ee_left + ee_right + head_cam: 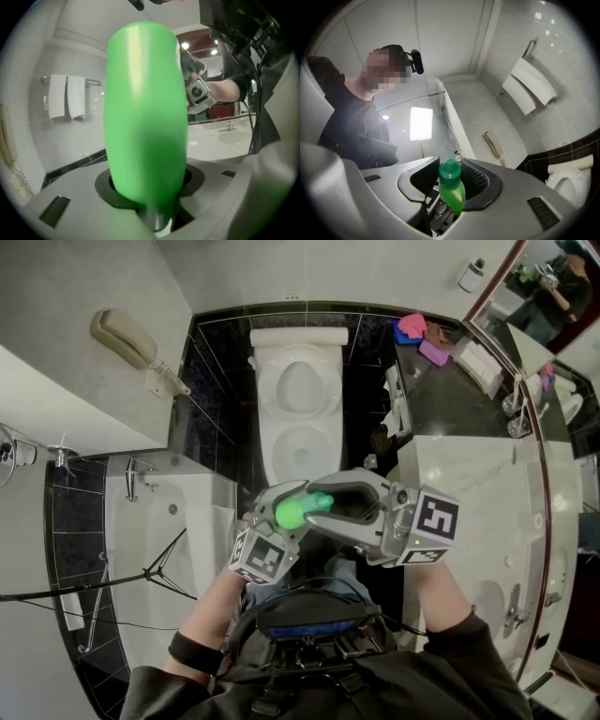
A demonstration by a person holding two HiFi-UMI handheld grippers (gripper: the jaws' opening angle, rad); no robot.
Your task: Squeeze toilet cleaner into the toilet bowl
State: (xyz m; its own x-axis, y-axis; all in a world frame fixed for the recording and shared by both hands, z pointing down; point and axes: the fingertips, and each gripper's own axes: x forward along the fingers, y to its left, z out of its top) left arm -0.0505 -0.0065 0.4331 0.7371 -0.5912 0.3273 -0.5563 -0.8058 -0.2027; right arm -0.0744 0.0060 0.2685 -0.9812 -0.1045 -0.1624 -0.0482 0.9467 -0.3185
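White wall tiles and glossy black tiles frame a small bathroom, seen steeply from above the person's head. Both grippers meet in the middle of that view, joined by a green bottle (pixel 298 511) of toilet cleaner that lies roughly level between them. The left gripper (pixel 149 192) clamps the bottle's wide body, which fills the space between its jaws in its own view. The right gripper (pixel 451 187) faces it from the other side, its ribbed jaws closed against the bottle's narrow top, where the darker green cap (pixel 450 169) sits between the pads. Straight ahead of both grippers, farther from the person, stands the white toilet (pixel 298 362), its lid up and its bowl (pixel 302 448) uncovered; the bottle is held short of the bowl, on the near side. Out beyond the left gripper's side are a white bathtub (pixel 178 521) and a beige wall telephone (pixel 127 341). Out beyond the right gripper's side runs a pale marble counter (pixel 478 474). White towels (pixel 68 96) hang on a rail in the left gripper view.
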